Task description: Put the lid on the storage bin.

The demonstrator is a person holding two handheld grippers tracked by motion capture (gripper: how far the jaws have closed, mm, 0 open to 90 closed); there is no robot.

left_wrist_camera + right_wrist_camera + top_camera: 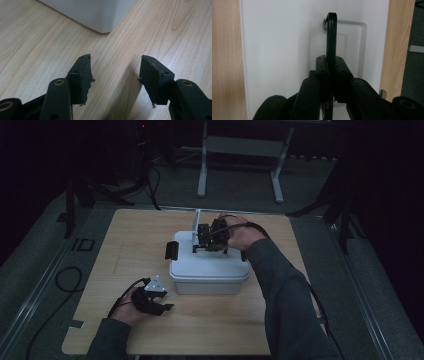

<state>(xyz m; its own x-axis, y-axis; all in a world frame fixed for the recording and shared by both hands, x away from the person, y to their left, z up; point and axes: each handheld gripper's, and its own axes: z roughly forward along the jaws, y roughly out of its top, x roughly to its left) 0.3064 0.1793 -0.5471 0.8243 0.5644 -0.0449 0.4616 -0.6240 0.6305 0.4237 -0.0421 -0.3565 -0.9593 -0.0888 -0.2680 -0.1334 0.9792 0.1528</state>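
Observation:
A white lidded box (210, 270) stands in the middle of the wooden table (140, 235). Its black carrying handle (331, 32) stands upright from a recess in the lid (282, 50). My right gripper (210, 239) is over the lid, shut on that handle (201, 246); in the right gripper view (331, 61) both pads press the handle's thin bar. My left gripper (167, 300) rests low over the table by the box's front left corner. Its jaws are open with bare wood between them (116, 58), and the box's corner (97, 15) lies just ahead.
A black latch (172, 250) sits on the box's left end. Bare table lies to the left and front of the box. Beyond the table's far edge stands a metal frame (240, 150) on the floor. A cable (65, 280) loops on the floor at the left.

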